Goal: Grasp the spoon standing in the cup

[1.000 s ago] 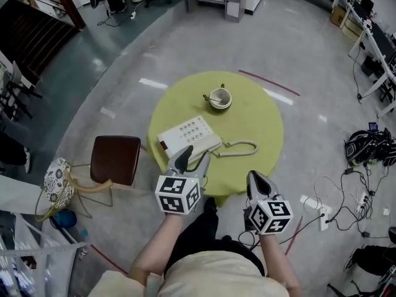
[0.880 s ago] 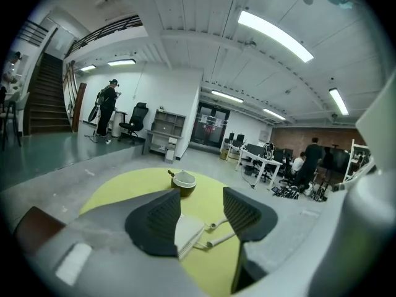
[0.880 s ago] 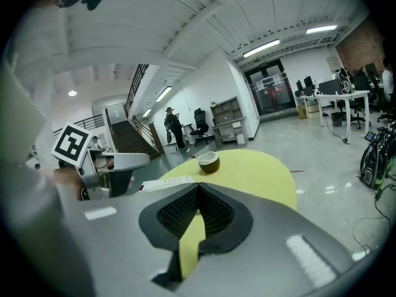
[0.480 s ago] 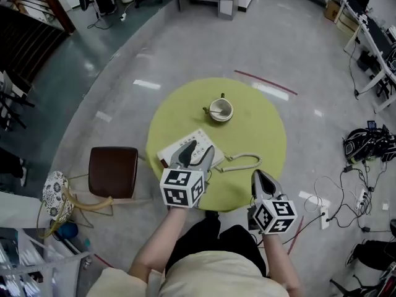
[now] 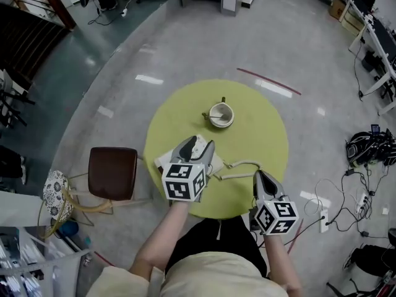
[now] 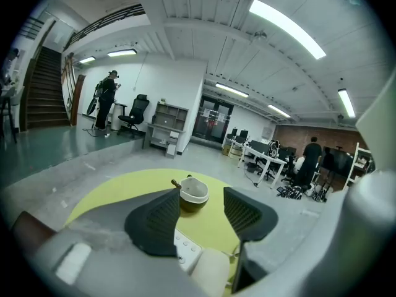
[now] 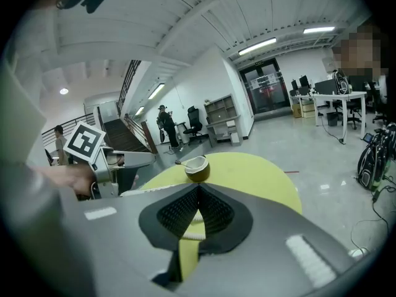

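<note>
- Cup (image 5: 221, 114): on table (image 5: 260, 135), far centre.
- Spoon (image 5: 211, 114): in cup, handle leaning out to left.
- Telephone (image 5: 161, 160): on table, near-left part, well apart from cup.
- Coiled cord (image 5: 240, 164): on table, right of telephone.
- Left gripper (image 5: 197, 146): above telephone, cup ahead of it.
- Right gripper (image 5: 260, 177): over near-right table edge, close to cord.
- Chair (image 5: 113, 172): on floor, just left of table.
- Cable bundle (image 5: 366, 147): on floor, well right of table.
</note>
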{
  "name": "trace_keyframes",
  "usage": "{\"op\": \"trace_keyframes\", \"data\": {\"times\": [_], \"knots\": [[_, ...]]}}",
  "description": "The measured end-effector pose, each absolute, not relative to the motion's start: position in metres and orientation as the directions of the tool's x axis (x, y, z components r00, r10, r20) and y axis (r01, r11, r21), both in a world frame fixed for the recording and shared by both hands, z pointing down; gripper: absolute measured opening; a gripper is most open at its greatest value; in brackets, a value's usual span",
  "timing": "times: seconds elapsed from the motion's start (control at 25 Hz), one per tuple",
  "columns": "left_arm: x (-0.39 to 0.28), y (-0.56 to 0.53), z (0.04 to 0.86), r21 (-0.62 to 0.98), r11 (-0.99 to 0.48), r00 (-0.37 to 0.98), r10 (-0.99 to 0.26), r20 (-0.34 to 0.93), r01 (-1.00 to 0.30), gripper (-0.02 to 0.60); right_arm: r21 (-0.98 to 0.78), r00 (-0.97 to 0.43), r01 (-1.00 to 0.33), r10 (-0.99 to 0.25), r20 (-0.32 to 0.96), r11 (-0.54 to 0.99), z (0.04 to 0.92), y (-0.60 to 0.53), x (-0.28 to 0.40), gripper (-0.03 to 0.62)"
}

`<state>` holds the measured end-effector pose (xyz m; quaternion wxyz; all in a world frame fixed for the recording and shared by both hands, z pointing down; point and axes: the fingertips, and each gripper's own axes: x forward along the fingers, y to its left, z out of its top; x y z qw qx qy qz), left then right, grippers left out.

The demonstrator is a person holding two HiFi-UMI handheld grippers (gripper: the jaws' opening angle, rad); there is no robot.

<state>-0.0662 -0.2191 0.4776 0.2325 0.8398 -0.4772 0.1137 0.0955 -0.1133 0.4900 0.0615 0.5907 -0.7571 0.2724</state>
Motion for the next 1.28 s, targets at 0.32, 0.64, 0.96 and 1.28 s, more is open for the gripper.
{"op": "trace_keyframes", "data": {"times": [0.32, 0.64, 0.96, 1.28], "knots": [[-0.055, -0.255, 0.497, 0.284, -0.365, 0.460, -0.758, 0.463, -0.887, 0.222, -0.343, -0.369, -0.911, -0.819, 0.439, 0.227, 0.498, -0.154, 0.107, 0.002], [-0.059, -0.293, 0.523, 0.294, -0.280, 0.398, -0.762, 0.512, -0.914, 0.222, -0.350, -0.414, -0.898, -0.783, 0.465, 0.268, 0.512, -0.192, 0.110, 0.001], [-0.055, -0.319, 0.546, 0.317, -0.207, 0.359, -0.748, 0.558, -0.925, 0.222, -0.373, -0.457, -0.879, -0.744, 0.488, 0.296, 0.526, -0.218, 0.108, 0.001], [-0.054, -0.332, 0.562, 0.335, -0.153, 0.330, -0.750, 0.573, -0.930, 0.216, -0.384, -0.471, -0.873, -0.721, 0.508, 0.299, 0.538, -0.230, 0.114, 0.002]]}}
